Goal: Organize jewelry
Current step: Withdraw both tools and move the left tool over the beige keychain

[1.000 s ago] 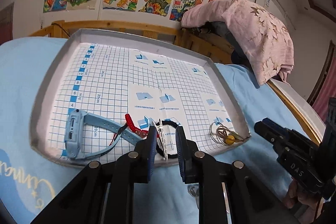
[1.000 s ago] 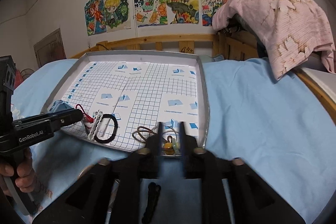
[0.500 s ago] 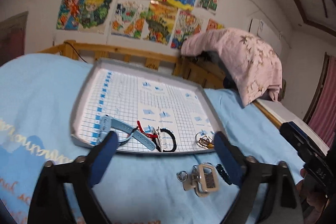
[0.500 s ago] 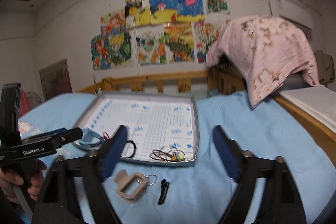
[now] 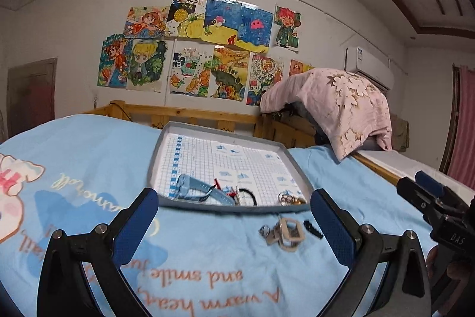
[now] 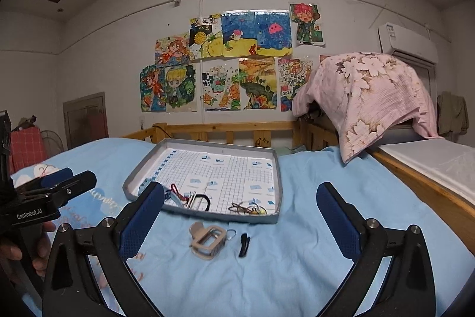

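A grey tray (image 5: 225,207) lined with grid paper lies on the blue bedsheet. Along its near edge are a blue watch (image 5: 193,187), a red cord (image 5: 218,184), a black band (image 5: 248,195) and hair ties with a yellow bead (image 5: 289,198). In front of the tray, a beige buckle with a key ring (image 5: 286,233) and a small black clip (image 5: 313,229) rest on the sheet. My left gripper (image 5: 232,196) hovers short of the tray, jaws opening wide, nothing between them. My right gripper (image 6: 240,189) does the same above the buckle (image 6: 207,241) and clip (image 6: 244,244).
A wooden bed rail (image 6: 225,128) runs behind the tray. A pink floral blanket (image 6: 368,97) is draped over something at the right, beside a second mattress (image 6: 430,159). Drawings cover the wall. A hand (image 6: 17,248) holds the left gripper's handle at the far left.
Both grippers have pulled back and up from the tray's near edge and opened wide. The black band and the hair ties stay in the tray. The buckle and clip have come into view.
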